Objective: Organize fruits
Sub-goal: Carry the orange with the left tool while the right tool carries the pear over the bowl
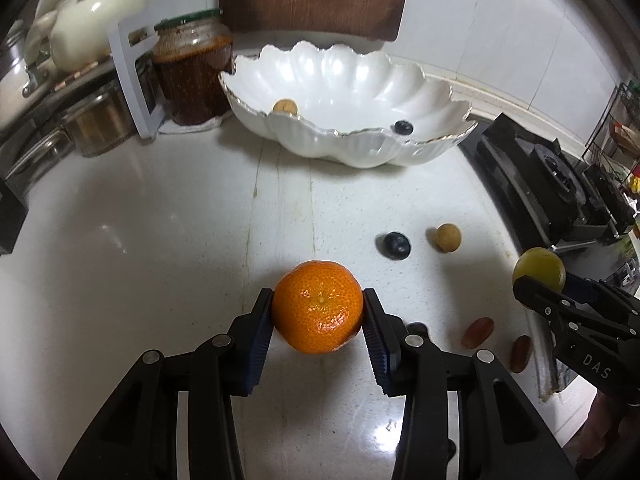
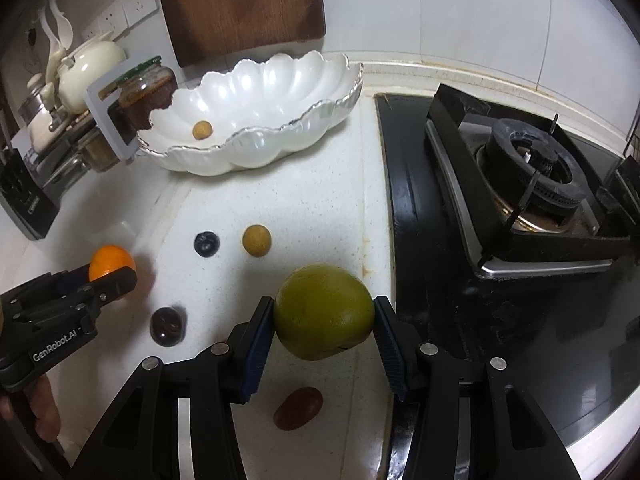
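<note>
Left claw (image 1: 318, 306) clamps round orange tangerine (image 1: 318, 306); right claw (image 2: 324, 312) grips green fruit (image 2: 324, 312) (scalloped white bowl (image 1: 416, 80) straight ahead, left nearer).

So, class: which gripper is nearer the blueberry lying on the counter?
Right, though it is close. The blueberry lies ahead and left of the right gripper, which holds the green fruit; the left gripper, gripping the orange, sits further off.

White speckled surface (image 1: 160, 240), glossy with glare. White tiled wall (image 2: 480, 12), wooden cutting board (image 2: 240, 4) leaning on it, wall sockets (image 2: 120, 12) left, black gas stove (image 2: 532, 184) right.
</note>
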Action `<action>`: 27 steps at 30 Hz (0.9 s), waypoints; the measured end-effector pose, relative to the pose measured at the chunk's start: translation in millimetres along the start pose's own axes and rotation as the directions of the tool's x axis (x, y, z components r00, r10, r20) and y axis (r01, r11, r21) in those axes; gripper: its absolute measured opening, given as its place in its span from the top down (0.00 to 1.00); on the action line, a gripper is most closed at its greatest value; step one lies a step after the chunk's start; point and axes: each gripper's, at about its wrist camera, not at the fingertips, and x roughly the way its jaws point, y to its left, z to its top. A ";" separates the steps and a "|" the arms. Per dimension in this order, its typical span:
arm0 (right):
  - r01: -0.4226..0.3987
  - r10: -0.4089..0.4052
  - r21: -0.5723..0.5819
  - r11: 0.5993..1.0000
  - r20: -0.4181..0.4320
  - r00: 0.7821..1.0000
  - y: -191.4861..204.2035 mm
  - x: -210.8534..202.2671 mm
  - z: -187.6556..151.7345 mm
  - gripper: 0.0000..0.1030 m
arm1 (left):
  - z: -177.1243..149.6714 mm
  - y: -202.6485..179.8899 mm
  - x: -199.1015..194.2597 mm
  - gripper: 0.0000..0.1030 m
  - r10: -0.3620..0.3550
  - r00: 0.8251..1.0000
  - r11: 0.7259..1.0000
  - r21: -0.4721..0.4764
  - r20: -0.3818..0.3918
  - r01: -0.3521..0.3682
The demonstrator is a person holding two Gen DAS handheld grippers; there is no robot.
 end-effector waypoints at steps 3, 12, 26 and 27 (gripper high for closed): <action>-0.011 0.011 -0.003 1.000 0.021 1.000 0.9 -8.4 1.8 0.51 | 1.8 -1.9 -10.2 0.59 -0.005 1.000 1.000 -0.002 0.022 0.005; -0.040 0.043 -0.024 0.999 0.111 0.993 4.4 -39.1 12.9 0.51 | 8.7 -10.0 -40.6 0.59 -0.010 0.995 1.000 0.002 0.103 0.009; -0.066 0.079 -0.059 0.996 0.239 0.968 8.2 -73.2 41.6 0.51 | 31.9 -21.9 -86.3 0.59 0.012 0.966 0.999 0.034 0.258 -0.022; -0.068 0.081 -0.061 0.996 0.250 0.965 8.4 -75.2 44.8 0.51 | 34.0 -22.6 -88.9 0.59 0.016 0.963 0.999 0.035 0.269 -0.026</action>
